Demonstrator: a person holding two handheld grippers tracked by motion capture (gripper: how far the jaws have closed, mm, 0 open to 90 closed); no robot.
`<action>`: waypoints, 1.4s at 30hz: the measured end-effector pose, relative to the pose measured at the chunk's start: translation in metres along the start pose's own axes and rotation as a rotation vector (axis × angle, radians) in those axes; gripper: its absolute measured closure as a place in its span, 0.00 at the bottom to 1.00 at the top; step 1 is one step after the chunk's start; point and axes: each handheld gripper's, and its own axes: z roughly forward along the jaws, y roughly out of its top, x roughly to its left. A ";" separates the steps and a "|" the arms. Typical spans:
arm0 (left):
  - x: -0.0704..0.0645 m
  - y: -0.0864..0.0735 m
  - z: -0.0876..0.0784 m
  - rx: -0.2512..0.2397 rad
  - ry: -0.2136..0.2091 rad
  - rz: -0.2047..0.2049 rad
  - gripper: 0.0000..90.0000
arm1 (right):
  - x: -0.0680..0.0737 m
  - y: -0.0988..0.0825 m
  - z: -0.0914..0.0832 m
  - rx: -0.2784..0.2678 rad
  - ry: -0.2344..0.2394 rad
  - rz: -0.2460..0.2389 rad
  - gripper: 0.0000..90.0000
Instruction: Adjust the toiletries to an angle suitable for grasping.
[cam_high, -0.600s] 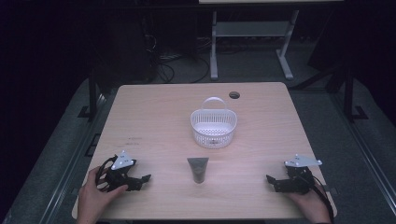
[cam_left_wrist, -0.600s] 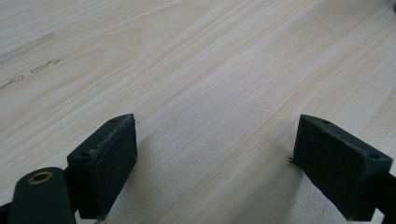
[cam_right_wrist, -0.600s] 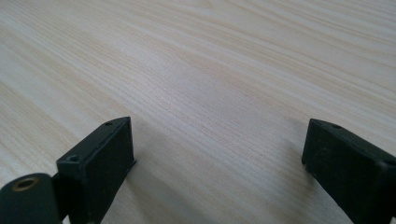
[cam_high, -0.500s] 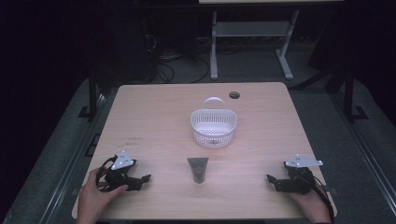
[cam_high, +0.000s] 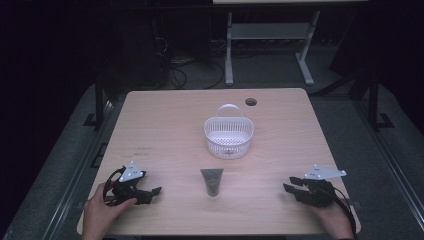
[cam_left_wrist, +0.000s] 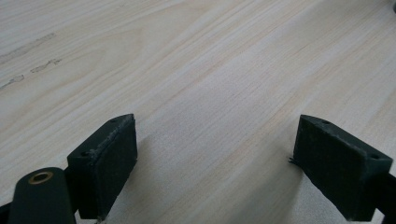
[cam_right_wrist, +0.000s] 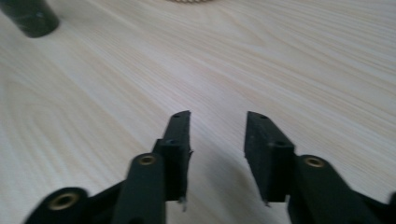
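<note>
A light wooden worktop (cam_high: 165, 125) carries three things. A white plastic basket (cam_high: 228, 137) with a handle stands a little past the middle, toward 12 o'clock. From the basket toward 6 o'clock, a dark squeeze tube (cam_high: 212, 181) lies flat on the wood, its narrow cap end pointing to the near edge; tube and basket are near but apart. A small round cable hole (cam_high: 251, 102) sits in the worktop at about 1 o'clock from the basket.

The left claw (cam_high: 150, 192) rests at about 8 o'clock on the worktop, held by the left hand (cam_high: 102, 212), well apart from the tube. In the left gripper view its jaws stand wide, with only bare wood between them. The right claw (cam_high: 291, 185) rests at about 4 o'clock, held by the right hand (cam_high: 332, 220). In the right gripper view its jaws stand at a narrow gap and hold nothing; the tube's dark end (cam_right_wrist: 29, 17) appears at the upper left corner there, far from the jaws.
</note>
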 end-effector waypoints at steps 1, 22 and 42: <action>0.000 0.000 0.000 0.000 0.000 0.000 0.14 | 0.001 0.001 0.000 -0.001 0.015 -0.001 0.73; 0.000 0.000 0.000 0.001 0.000 0.000 0.14 | 0.027 0.039 -0.001 -0.019 0.172 -0.080 1.00; 0.000 0.000 0.000 -0.003 0.000 -0.004 0.14 | 0.057 0.085 0.007 -0.024 0.306 -0.166 1.00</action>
